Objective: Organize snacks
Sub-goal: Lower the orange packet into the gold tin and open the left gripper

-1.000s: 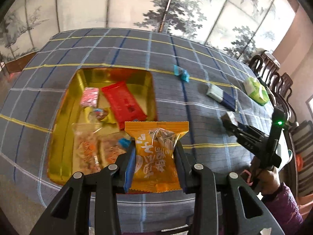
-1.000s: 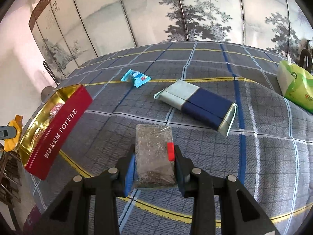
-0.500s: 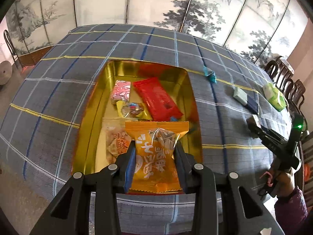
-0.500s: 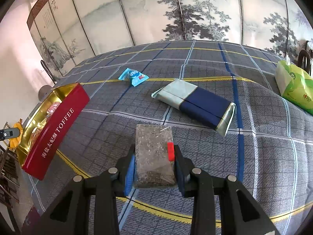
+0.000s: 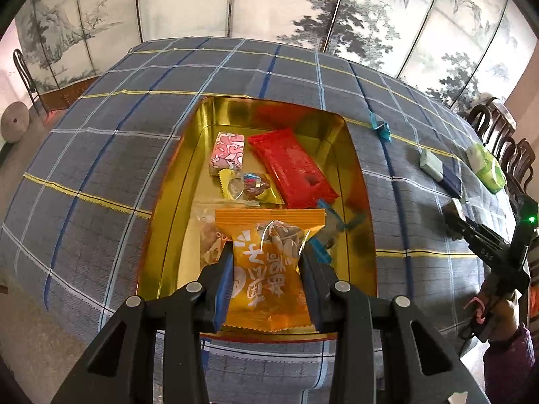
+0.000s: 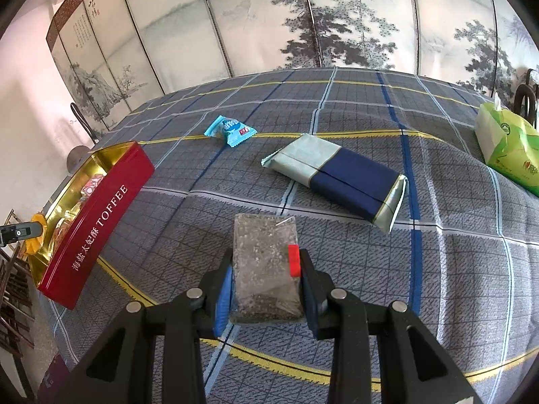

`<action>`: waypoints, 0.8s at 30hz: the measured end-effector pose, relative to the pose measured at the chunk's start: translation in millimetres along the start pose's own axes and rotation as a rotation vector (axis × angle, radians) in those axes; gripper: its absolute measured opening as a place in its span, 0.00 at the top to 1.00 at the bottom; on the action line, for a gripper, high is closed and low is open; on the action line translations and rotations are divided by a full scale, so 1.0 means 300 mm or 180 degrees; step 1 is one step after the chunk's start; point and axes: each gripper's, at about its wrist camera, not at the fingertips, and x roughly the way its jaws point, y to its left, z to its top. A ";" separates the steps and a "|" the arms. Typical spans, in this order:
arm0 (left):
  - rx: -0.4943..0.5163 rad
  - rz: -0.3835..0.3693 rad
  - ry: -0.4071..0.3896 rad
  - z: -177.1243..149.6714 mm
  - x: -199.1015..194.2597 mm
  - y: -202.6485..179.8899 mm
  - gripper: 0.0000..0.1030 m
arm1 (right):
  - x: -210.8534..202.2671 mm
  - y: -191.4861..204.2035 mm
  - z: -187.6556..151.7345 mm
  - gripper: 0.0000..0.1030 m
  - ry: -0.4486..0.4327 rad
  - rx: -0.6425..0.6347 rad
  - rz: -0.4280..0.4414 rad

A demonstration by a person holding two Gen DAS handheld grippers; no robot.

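An orange snack packet (image 5: 267, 269) hung upright over the gold-lined red toffee tin (image 6: 101, 215), which already held a red packet (image 5: 291, 168) and perhaps four smaller sweets.

red tin (image 6: 101, 215) side reading "TOFFEE" beside Chinese characters

Home dining room being indicated: large table (image 6: 438, 269) being covered by grey plaid cloth; ink-landscape folding screen (image 6: 337, 23) being seen behind table; dark carved wooden chairs (image 5: 505, 141) being ranged along table's right edge; green tissue pack (image 6: 505, 148) being kept on table near chairs.
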 end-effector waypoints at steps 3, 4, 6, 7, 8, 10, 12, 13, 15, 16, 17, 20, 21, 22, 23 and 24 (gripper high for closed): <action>0.0004 0.0028 0.0000 0.001 0.006 0.004 0.68 | 0.000 0.000 0.001 0.66 0.0004 -0.0002 0.0000; -0.0003 0.0026 0.0003 0.000 0.009 0.009 0.68 | 0.001 0.001 -0.001 0.66 0.0007 -0.0003 -0.0001; -0.0023 0.0031 0.0016 0.000 0.014 0.020 0.68 | 0.002 0.001 -0.001 0.66 0.0007 -0.0003 0.0000; -0.0035 0.0032 0.0021 0.000 0.018 0.027 0.68 | 0.002 0.002 -0.002 0.66 0.0010 -0.0001 0.0000; -0.0042 0.0031 0.0025 0.000 0.020 0.032 0.68 | 0.003 0.003 -0.003 0.66 0.0016 -0.0002 0.0001; -0.0061 0.0021 0.0034 0.001 0.023 0.046 0.68 | 0.005 0.005 -0.005 0.66 0.0029 -0.0009 0.0001; -0.0091 0.0007 0.0047 0.000 0.029 0.061 0.68 | 0.008 0.006 -0.006 0.66 0.0039 -0.0012 -0.0003; -0.0093 0.0027 0.0050 -0.001 0.032 0.067 0.68 | 0.009 0.006 -0.005 0.66 0.0042 -0.0010 -0.0002; -0.0084 0.0049 0.0051 -0.001 0.036 0.072 0.68 | 0.007 0.004 -0.005 0.66 0.0043 -0.0005 0.0003; -0.0087 0.0051 0.0054 -0.001 0.038 0.075 0.68 | 0.006 0.003 -0.005 0.66 0.0042 -0.0004 0.0001; -0.0094 0.0056 0.0055 -0.001 0.041 0.080 0.68 | 0.006 0.003 -0.005 0.66 0.0043 -0.0006 0.0003; -0.0104 0.0088 0.0065 0.001 0.051 0.091 0.68 | 0.006 0.003 -0.005 0.66 0.0045 -0.0006 0.0006; -0.0109 0.0100 0.0068 0.003 0.055 0.095 0.68 | 0.007 0.003 -0.005 0.66 0.0045 -0.0005 0.0004; -0.0112 0.0113 0.0067 0.005 0.058 0.099 0.68 | 0.007 0.003 -0.004 0.66 0.0043 -0.0005 0.0003; -0.0108 0.0128 0.0067 0.009 0.062 0.104 0.68 | 0.007 0.002 -0.004 0.66 0.0043 -0.0004 0.0006; -0.0107 0.0140 0.0065 0.013 0.063 0.106 0.68 | 0.006 0.003 -0.005 0.66 0.0043 -0.0002 0.0009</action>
